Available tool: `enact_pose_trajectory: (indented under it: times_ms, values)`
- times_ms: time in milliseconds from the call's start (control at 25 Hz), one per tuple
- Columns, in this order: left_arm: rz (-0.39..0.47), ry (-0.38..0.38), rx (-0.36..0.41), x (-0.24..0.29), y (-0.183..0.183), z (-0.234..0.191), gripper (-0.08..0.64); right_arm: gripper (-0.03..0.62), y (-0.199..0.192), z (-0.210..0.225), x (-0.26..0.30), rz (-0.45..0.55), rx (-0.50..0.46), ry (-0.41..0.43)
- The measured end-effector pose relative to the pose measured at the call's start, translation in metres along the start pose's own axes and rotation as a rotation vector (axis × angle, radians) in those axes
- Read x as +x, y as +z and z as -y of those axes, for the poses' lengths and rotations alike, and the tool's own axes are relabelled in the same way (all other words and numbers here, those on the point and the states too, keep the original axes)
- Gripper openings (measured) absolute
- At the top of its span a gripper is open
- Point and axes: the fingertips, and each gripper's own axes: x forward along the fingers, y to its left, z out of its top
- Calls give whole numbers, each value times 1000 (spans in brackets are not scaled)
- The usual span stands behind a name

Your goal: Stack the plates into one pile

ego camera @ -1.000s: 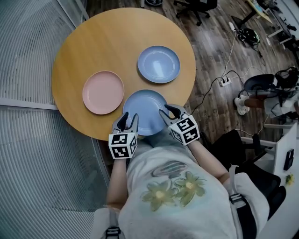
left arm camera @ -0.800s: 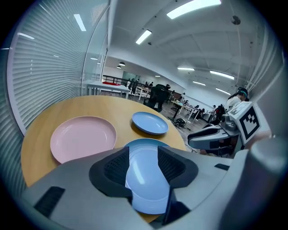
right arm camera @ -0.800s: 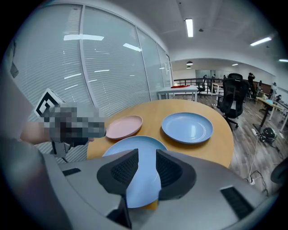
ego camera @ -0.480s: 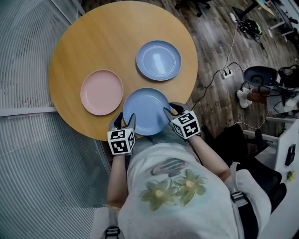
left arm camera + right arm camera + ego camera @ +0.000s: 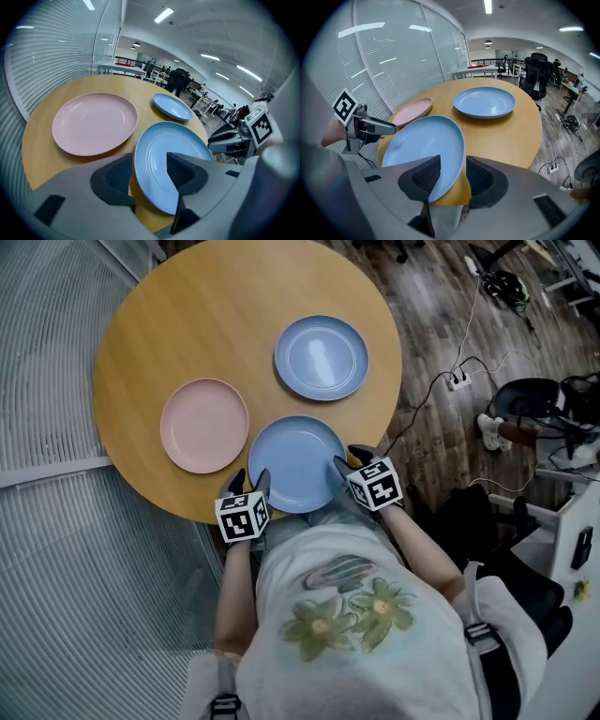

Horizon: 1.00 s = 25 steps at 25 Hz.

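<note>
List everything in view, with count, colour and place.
table: one, wood-coloured, under the plates.
pink plate: one, pink, on the table's left in the head view.
far blue plate: one, light blue, toward the table's far side.
near blue plate: one, light blue, at the table's near edge.
power strip: one, white, on the floor.
left gripper: one, grey, at the near blue plate's left rim; jaws just opening, rim between them.
right gripper: one, grey, at its right rim; likewise.
</note>
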Motion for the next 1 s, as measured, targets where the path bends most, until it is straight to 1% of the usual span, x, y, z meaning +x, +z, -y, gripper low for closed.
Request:
enact_pose_trajectory:
  times_ms: [120, 240, 400, 560, 640, 720, 840, 920, 1000]
  values:
    - [-29, 7, -8, 6, -2, -7, 227, 155, -1, 3, 7, -31, 18, 6]
    - [-58, 5, -28, 17, -4, -15, 227, 155, -7, 7, 20, -64, 55, 24]
    - [-94, 11, -53, 25, -7, -23, 225, 155, -12, 9, 27, -103, 62, 29]
    - [-131, 30, -41, 28, -11, -21, 222, 153, -17, 9, 25, -130, 68, 46]
    - [-141, 46, -31, 30, -10, -21, 199, 152, -16, 9, 26, -135, 70, 52]
    - [-142, 68, -25, 31, -9, -21, 145, 140, -15, 10, 26, -139, 68, 49]
    - [-145, 96, -26, 33, -13, -26, 87, 115, -17, 11, 27, -146, 63, 35]
    - [-150, 107, -31, 33, -12, -28, 57, 101, -17, 12, 26, -153, 67, 35]
    - [-158, 105, -40, 33, -11, -28, 48, 97, -17, 13, 26, -161, 82, 42]
